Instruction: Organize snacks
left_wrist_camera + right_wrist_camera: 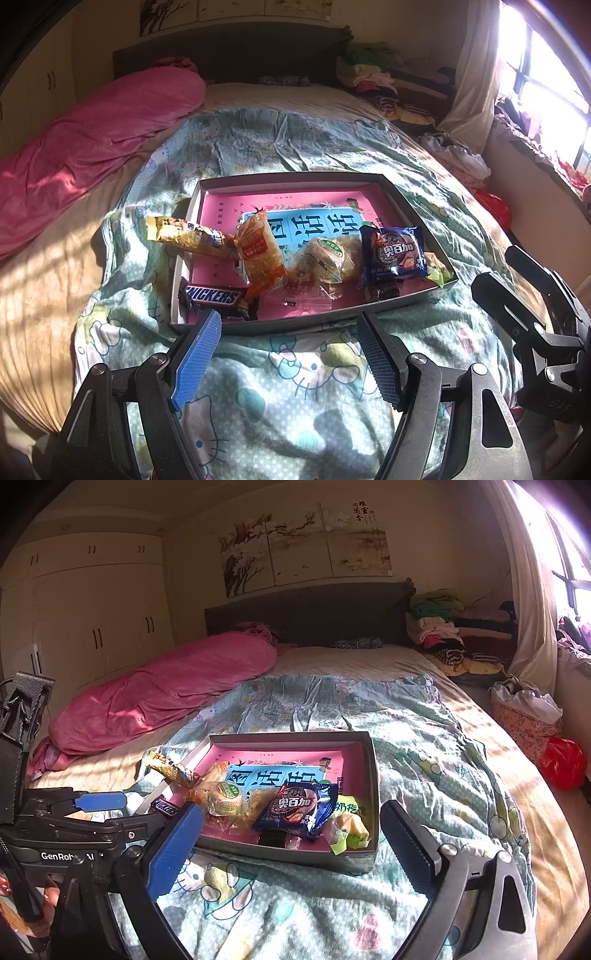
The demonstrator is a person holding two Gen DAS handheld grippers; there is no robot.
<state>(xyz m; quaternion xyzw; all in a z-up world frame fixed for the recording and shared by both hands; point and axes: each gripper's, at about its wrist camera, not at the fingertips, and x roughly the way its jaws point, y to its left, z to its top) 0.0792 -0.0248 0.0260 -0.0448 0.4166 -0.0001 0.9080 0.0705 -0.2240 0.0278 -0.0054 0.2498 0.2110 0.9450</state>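
Note:
A shallow grey box with a pink bottom (391, 201) (360, 751) lies on the bed and holds several snacks. A Snickers bar (214, 297) (165, 808), an orange packet (260, 254), a clear-wrapped pastry (330, 258) (225, 799) and a blue cookie packet (393, 253) (295, 806) lie in it. A green-yellow packet (349, 825) sits in its near right corner. A yellow packet (184, 234) (171, 770) hangs over the left rim. My left gripper (290, 332) is open and empty just before the box. My right gripper (291, 821) is open and empty, its fingers either side of the box's near edge.
The box rests on a Hello Kitty quilt (295, 369) (424, 738). A pink blanket (92, 147) (159, 690) lies at the left. Folded clothes (443, 627) are stacked by the headboard. A red bag (563, 762) and a window are at the right.

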